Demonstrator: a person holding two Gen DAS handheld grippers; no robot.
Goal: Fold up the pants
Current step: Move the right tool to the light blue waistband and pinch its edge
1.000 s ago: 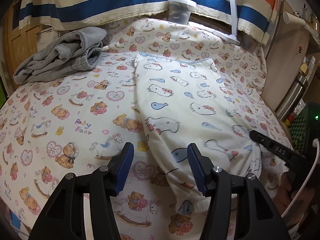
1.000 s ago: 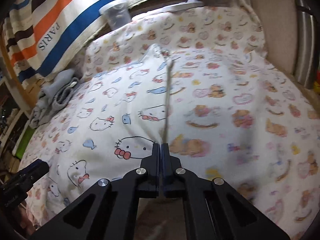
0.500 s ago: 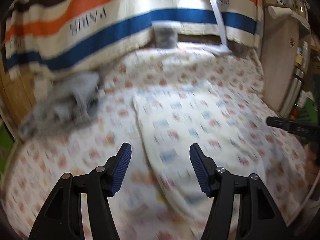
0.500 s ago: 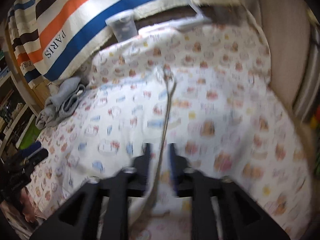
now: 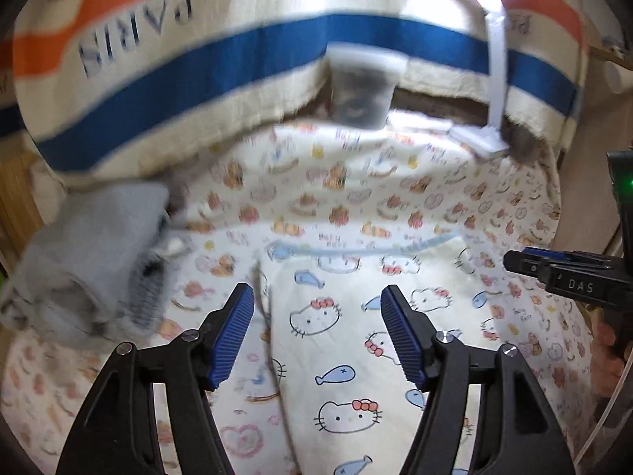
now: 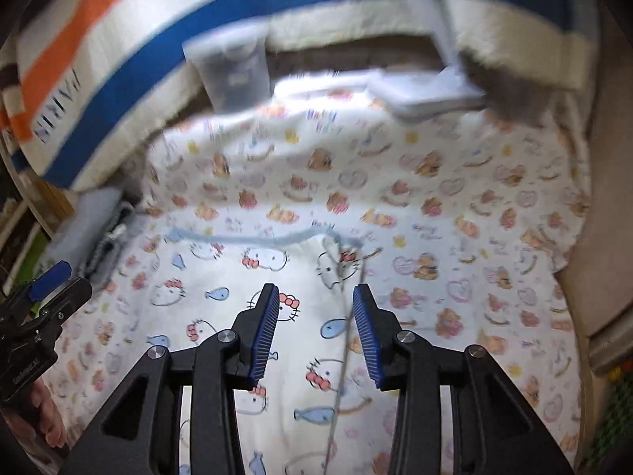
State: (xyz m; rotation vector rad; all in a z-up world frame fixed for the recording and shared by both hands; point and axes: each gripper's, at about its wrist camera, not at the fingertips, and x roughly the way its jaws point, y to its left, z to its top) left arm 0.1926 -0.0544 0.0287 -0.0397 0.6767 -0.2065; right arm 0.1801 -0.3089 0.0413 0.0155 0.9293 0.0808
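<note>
- The right tool (image 6: 314, 330) has let go of the pants (image 6: 221, 316); jaws parted, empty.
- The left tool (image 5: 316, 330) is opening, empty.
- Pants lie on the bed (image 5: 395, 198), waistband at 12 o'clock; next fold pending.

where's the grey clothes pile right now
The grey clothes pile sits at the left edge of the bed in both wrist views, below the striped blanket and just left of the cat-print pants.
</note>
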